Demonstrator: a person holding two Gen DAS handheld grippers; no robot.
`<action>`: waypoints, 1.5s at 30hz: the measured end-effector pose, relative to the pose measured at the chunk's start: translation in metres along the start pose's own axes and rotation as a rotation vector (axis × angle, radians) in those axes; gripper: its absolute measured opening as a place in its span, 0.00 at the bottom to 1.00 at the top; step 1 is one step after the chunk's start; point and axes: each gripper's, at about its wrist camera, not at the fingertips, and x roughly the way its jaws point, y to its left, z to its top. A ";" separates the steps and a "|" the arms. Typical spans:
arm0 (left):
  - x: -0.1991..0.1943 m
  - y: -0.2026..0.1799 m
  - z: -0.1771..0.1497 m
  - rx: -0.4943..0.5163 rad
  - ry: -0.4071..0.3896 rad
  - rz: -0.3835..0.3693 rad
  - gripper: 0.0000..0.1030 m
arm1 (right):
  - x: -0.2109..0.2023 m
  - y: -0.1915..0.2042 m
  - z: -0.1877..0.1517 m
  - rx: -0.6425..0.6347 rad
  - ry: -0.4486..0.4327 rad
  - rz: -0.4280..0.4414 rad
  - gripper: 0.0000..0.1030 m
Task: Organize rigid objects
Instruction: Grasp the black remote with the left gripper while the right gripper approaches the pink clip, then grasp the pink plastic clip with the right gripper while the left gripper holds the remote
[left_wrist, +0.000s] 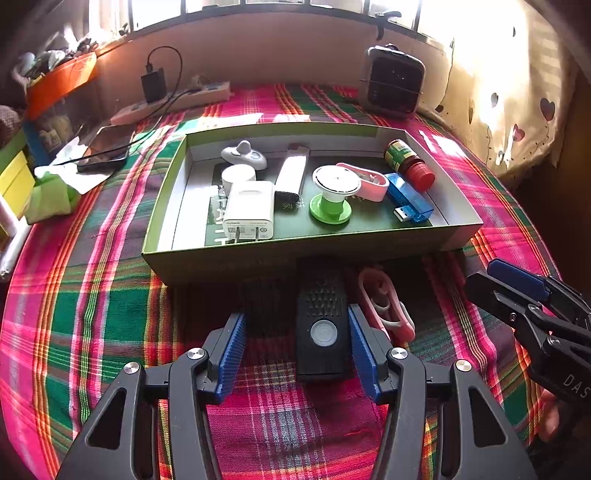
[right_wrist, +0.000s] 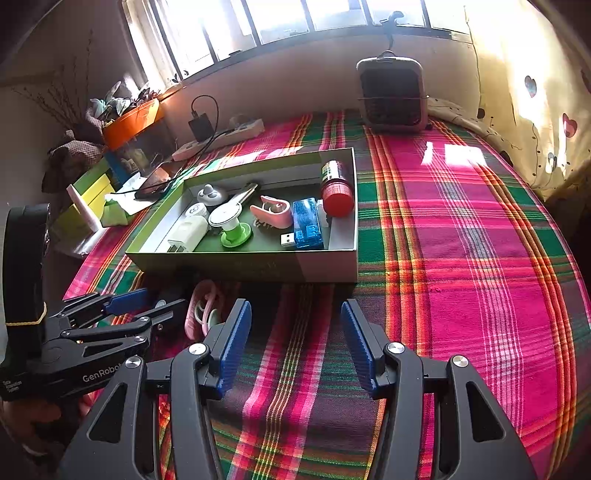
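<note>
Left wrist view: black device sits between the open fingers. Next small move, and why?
Probably close the left hand-held gripper on the black rectangular device with the round grey button. Its fingers already straddle it: the right one looks close to touching, the left stands off. It lies outside the green cardboard box.

One box (left_wrist: 458, 236) holds perhaps nine items; two more lie outside.

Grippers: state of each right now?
Left gripper: open, straddling the black device, not clamped.
Right gripper: open, holding nothing.
</note>
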 end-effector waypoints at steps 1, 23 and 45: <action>0.000 0.000 0.000 0.002 -0.002 -0.001 0.51 | 0.000 0.000 0.000 -0.001 0.001 -0.002 0.51; -0.010 0.026 -0.010 -0.058 -0.034 -0.022 0.25 | 0.008 0.023 0.001 -0.048 0.031 -0.018 0.51; -0.018 0.066 -0.021 -0.096 -0.055 -0.013 0.25 | 0.041 0.075 0.004 -0.140 0.075 -0.039 0.51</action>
